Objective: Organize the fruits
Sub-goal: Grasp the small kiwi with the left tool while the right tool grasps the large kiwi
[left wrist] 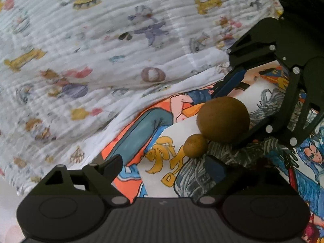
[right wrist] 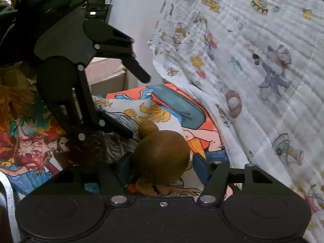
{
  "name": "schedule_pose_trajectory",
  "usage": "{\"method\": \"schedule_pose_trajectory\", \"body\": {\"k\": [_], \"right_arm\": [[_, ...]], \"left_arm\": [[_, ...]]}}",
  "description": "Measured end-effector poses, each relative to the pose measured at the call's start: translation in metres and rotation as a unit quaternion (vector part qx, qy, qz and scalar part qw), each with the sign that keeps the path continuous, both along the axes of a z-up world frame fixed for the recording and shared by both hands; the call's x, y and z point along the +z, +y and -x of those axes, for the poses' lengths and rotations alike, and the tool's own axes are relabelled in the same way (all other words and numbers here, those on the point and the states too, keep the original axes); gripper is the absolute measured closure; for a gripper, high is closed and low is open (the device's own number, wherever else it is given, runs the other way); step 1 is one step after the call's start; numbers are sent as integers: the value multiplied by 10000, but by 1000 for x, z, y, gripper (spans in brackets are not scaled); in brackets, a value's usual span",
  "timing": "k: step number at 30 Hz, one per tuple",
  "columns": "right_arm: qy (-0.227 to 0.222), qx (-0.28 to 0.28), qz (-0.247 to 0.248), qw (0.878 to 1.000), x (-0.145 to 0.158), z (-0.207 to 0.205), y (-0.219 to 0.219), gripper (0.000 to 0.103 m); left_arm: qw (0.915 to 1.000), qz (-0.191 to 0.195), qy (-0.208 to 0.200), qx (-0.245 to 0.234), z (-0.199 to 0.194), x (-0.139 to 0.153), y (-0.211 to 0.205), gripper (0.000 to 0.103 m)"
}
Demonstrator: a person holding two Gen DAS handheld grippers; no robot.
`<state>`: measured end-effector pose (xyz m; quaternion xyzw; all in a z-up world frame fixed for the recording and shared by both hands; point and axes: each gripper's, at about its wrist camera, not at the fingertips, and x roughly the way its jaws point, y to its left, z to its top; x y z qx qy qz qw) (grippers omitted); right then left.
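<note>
A large brown kiwi (left wrist: pixel 222 118) lies on a colourful cartoon-print cloth (left wrist: pixel 141 125), touching a small brown round fruit (left wrist: pixel 195 145). In the right wrist view the kiwi (right wrist: pixel 162 158) sits between my right gripper's (right wrist: pixel 162 168) open blue-padded fingers (right wrist: pixel 199 168), which stand apart from it, and the small fruit (right wrist: pixel 147 128) lies just beyond. My left gripper (left wrist: pixel 168 160) is open and empty, with the small fruit near its right finger (left wrist: pixel 218 168). From the left wrist view the right gripper (left wrist: pixel 241 105) straddles the kiwi. The left gripper also shows in the right wrist view (right wrist: pixel 137 103).
A white quilted blanket with cartoon prints (left wrist: pixel 91 50) covers the bed beside the cloth, and also shows in the right wrist view (right wrist: pixel 263 70). A white box (right wrist: pixel 107 75) and dark clutter (right wrist: pixel 97 6) sit at the far left. A metal bar (right wrist: pixel 8 202) is at the lower left.
</note>
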<state>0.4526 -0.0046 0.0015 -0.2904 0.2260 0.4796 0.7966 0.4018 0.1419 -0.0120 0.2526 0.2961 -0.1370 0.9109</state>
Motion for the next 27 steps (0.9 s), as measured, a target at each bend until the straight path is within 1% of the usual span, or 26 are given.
{"method": "schedule_pose_trajectory", "body": {"k": [3, 4, 6, 13, 19, 21, 22, 24, 27], "right_arm": [[-22, 106, 23, 9999, 0, 1, -1, 40], [-24, 130, 27, 9999, 0, 1, -2, 41], [2, 167, 23, 9999, 1, 0, -4, 41], [-16, 314, 70, 9995, 3, 1, -11, 41], [-21, 344, 69, 9994, 3, 1, -13, 41], [-29, 357, 74, 9993, 3, 1, -13, 41], [-35, 366, 79, 9993, 3, 1, -12, 41], [-40, 378, 83, 9992, 2, 0, -12, 41], [-35, 375, 77, 9993, 2, 0, -13, 41]], "left_arm": [[9993, -162, -35, -325, 0, -1, -4, 18], [9990, -191, -43, -398, 0, -1, -5, 19], [9986, -211, -8, -494, -1, -1, -6, 25], [9976, -107, 75, -687, -6, -1, -7, 35], [9968, 33, 151, -778, -8, -2, -11, 47], [9965, 119, 209, -803, -9, -2, -10, 55], [9963, 152, 227, -818, -10, -3, -10, 57], [9960, 209, 244, -839, -10, -3, -10, 67], [9955, 257, 269, -871, -9, -4, -10, 74]]}}
